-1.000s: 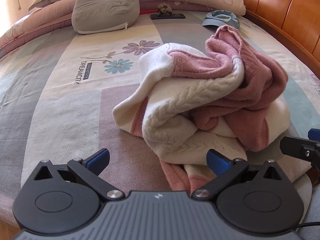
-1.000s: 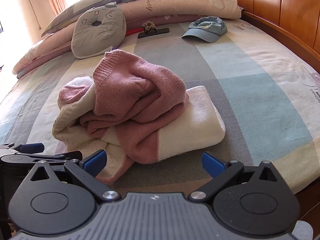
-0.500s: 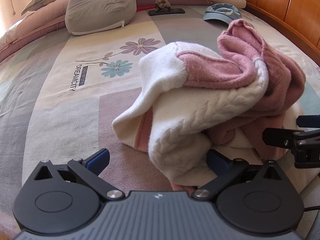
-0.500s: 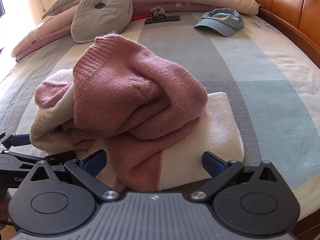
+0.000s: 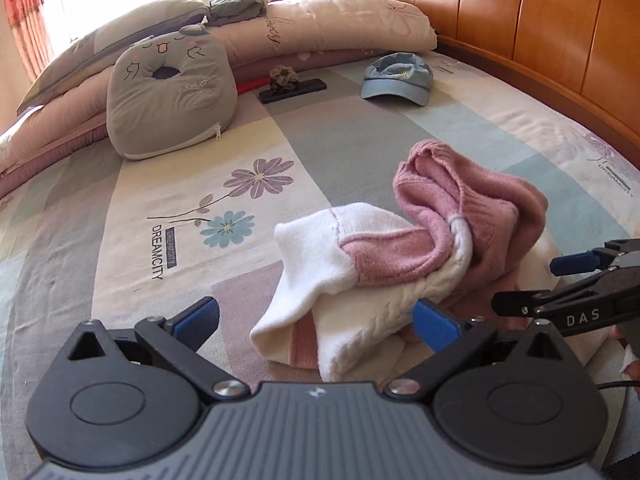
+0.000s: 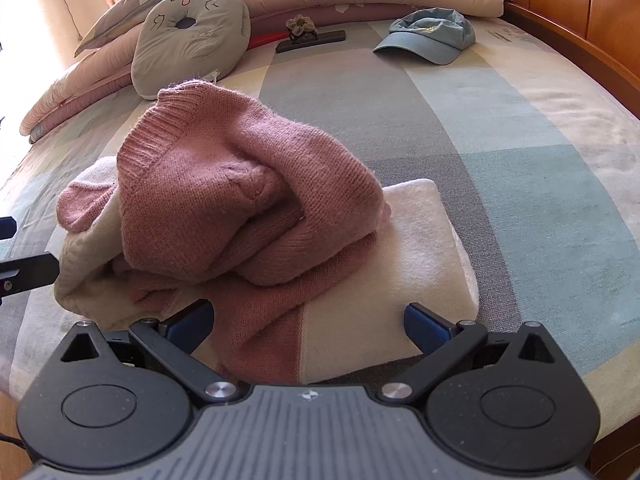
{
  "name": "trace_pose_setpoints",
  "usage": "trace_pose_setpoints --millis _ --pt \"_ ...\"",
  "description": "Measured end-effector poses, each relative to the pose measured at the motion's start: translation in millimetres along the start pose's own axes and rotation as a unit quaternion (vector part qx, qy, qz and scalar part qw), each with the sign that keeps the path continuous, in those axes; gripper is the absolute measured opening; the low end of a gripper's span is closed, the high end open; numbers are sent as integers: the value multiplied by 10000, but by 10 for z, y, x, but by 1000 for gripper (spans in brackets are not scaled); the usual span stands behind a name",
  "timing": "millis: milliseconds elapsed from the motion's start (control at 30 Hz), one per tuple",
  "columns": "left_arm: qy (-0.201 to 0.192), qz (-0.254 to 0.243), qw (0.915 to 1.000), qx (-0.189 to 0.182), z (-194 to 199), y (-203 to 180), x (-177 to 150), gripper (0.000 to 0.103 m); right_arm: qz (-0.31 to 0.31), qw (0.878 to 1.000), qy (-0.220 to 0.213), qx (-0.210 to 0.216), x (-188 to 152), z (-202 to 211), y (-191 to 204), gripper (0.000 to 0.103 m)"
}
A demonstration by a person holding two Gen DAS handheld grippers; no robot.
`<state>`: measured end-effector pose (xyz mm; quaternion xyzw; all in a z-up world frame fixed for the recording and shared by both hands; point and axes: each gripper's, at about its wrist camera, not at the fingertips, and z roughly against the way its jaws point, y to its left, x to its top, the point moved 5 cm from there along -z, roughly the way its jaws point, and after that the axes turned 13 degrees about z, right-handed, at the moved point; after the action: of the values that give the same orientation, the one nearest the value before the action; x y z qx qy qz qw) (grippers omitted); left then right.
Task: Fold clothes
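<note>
While both claws gape empty:
Sweater (image 6: pixel 248 216): crumpled pink-and-cream heap on the bed (image 6: pixel 520 128).
Left claw (image 5: pixel 316 320): wide apart, at the sweater's near cream edge.
Right claw (image 6: pixel 308 320): spread, straddling its front hem.

I read "DREAMCITY" printed on the bedsheet (image 5: pixel 158 251) by the flowers, "cat" on the grey cushion (image 5: pixel 168 96), and "DAS" on the right gripper (image 5: pixel 560 284).

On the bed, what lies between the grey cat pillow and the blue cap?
In both wrist views, a flat black bar with a small flower-shaped thing on it lies between the grey cat pillow and the blue cap.
</note>
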<state>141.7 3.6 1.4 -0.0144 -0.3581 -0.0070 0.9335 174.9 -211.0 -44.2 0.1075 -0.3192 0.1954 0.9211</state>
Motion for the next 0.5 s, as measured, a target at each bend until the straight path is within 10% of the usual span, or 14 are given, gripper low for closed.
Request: trace_pose_setpoints --millis 500 --pt "21 -355 9988 -329 -136 -44 152 102 -154 9997 6 -187 -41 63 -52 103"
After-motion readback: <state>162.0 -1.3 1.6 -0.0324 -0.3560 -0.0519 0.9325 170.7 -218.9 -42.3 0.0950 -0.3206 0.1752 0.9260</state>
